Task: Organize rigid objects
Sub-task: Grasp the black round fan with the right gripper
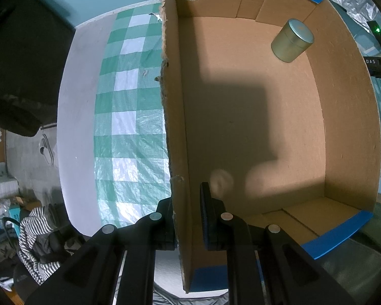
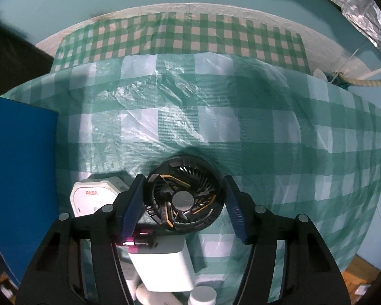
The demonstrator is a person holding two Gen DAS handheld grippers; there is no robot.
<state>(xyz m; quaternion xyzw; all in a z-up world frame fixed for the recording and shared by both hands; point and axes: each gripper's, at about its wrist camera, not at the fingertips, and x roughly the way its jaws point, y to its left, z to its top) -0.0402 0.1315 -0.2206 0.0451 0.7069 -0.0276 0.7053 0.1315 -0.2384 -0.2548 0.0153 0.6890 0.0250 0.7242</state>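
**Left jaws clamped on the box wall, right jaws astride the fan**

While the left gripper (image 1: 188,218) points straight down, its jaws are clamped on the near side wall of the cardboard box (image 1: 348,132), one pad outside the wall and one inside. Ahead of the inner pad lies the bare box floor under a broad shadow. Far beyond the jaws, in the opposite corner, a gold tin (image 1: 290,40) lies tilted against the floor, well apart from the pads. Outside the outer pad, the green checked cloth (image 1: 129,117) covers the worktop.

The right gripper (image 2: 184,203) stands with its jaws apart, one on each side of a round black fan (image 2: 184,197) lying flat on the cloth. The left pad sits just at the fan's rim and the right pad stands slightly clear; whether either touches cannot be told. Just outside the left pad rests a white device marked PALSA (image 2: 89,195). Behind the jaws, nearer the camera, lie a white power bank (image 2: 165,267) and a magenta-tipped item (image 2: 132,241). Farther left rises the blue box side (image 2: 20,178).
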